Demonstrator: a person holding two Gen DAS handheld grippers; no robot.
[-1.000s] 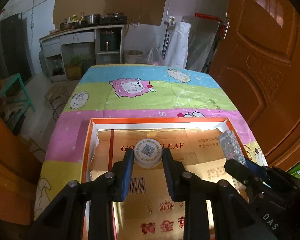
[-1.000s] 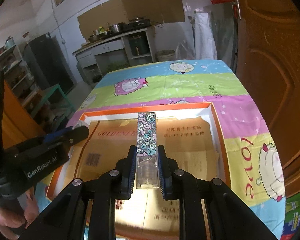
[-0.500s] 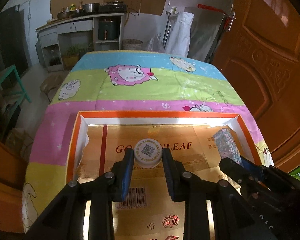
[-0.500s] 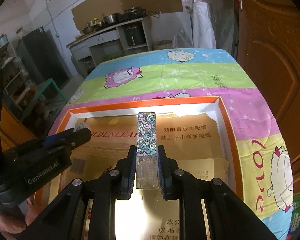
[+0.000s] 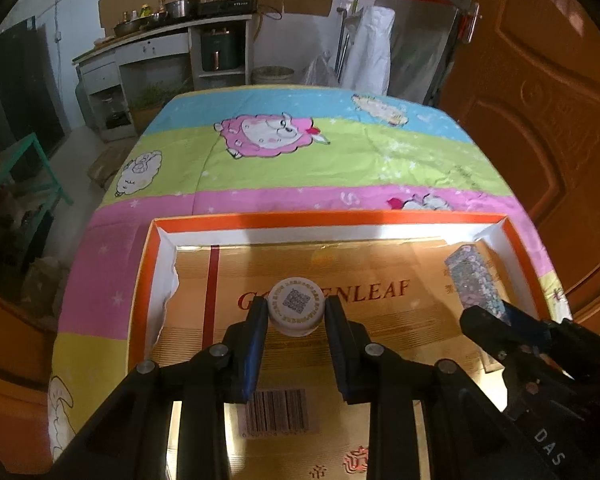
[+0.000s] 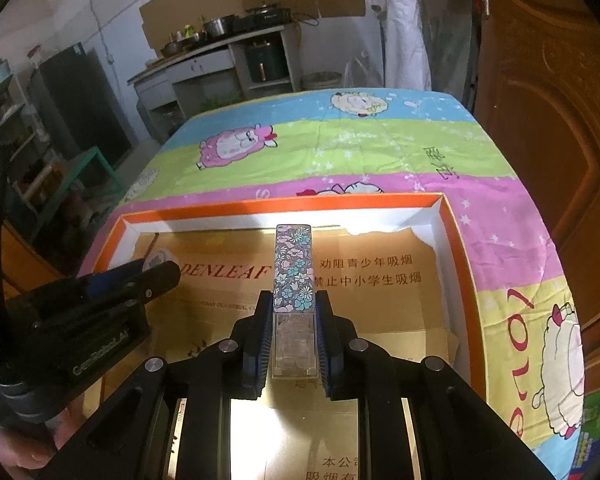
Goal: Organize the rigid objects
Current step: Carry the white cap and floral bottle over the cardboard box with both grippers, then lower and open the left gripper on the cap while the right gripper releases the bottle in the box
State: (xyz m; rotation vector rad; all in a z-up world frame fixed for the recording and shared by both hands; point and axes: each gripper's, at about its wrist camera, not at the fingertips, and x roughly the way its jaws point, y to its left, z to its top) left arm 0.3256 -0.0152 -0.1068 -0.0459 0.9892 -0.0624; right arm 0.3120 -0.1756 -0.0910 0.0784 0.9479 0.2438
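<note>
Both loads hang over the orange-rimmed box (image 5: pixel 328 220): the left gripper (image 5: pixel 296 314) fingers clench a white cap (image 5: pixel 296 306), the right gripper (image 6: pixel 292 320) fingers a floral case (image 6: pixel 293 268). The placing step looks in hand; next, lower each onto the box floor, well apart, then release.

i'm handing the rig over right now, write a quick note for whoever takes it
Left gripper: shut on a white bottle cap with a printed code on top, held above the left part of the tray.
Right gripper: shut on a slim floral-patterned case with a clear lower end, held above the right part of the tray.
Tray: orange-rimmed box, lined with gold cardboard, on the striped cartoon-sheep cloth.
Done: both things picked up and brought over the tray.
Left: set each one down inside the tray, let go, pull back. Nothing else lies in the visible part of the tray.
</note>
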